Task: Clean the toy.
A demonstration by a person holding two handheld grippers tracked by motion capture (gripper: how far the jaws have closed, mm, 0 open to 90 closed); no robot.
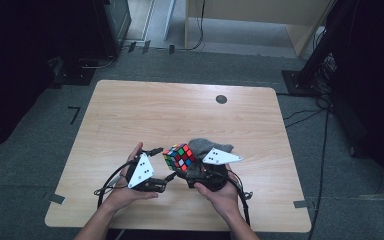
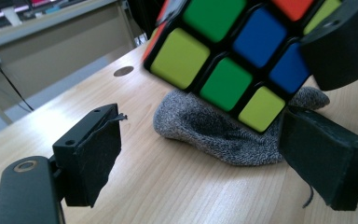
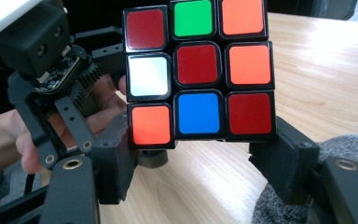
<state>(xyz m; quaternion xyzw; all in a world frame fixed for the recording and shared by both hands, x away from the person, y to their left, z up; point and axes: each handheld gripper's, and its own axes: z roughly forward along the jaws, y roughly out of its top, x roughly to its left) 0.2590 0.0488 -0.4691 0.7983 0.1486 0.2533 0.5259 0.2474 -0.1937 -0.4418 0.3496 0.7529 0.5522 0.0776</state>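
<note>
Rubik's cube (image 3: pixel 198 72) was held above the surface (image 1: pixel 180 107), clamped in right tongs (image 3: pixel 200 163) at its lower layer. Left tongs (image 2: pixel 205 154) gaped open nearby. Judged rigid, light, slick-faced; grip flat opposite faces.

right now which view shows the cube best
The right gripper view: the cube faces the camera squarely, one full nine-sticker face sharp and held between the jaws. The left gripper view shows the cube's lower part close up, cropped at the top. The high view shows it whole but small, between the two grippers.
</note>
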